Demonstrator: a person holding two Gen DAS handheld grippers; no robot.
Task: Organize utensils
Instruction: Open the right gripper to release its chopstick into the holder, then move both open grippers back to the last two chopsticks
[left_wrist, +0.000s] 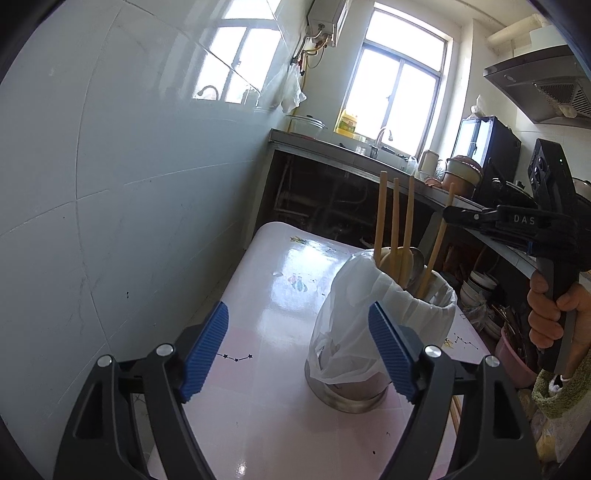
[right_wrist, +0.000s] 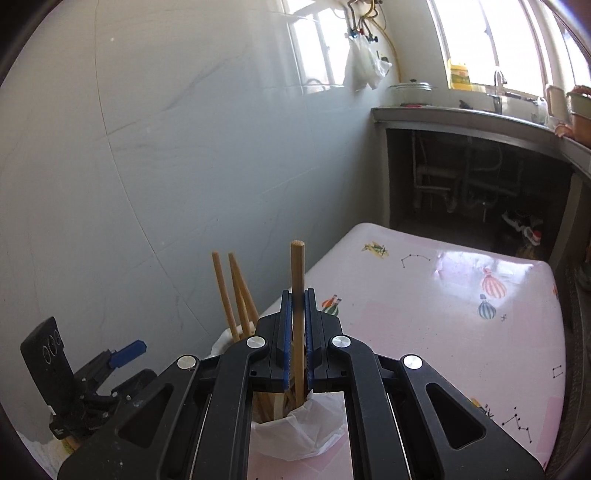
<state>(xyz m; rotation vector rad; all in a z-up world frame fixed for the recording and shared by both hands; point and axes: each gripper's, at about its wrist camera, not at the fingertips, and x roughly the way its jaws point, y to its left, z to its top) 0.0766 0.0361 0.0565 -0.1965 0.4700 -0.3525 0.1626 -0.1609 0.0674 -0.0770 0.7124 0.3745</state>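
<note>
Utensils (left_wrist: 395, 218) with wooden handles stand in a bag-lined metal holder (left_wrist: 347, 391) on the pink table (left_wrist: 266, 280). Right gripper (right_wrist: 295, 295) pinches one wooden handle (right_wrist: 297, 266) above the holder. Left gripper (left_wrist: 297, 347) is spread wide, nothing between its pads.

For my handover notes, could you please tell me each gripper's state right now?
Left gripper: open, holding nothing.
Right gripper: shut on a wooden chopstick.

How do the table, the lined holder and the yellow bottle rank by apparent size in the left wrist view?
1. table
2. lined holder
3. yellow bottle, though it stands far off, so its true size is unsure.
</note>
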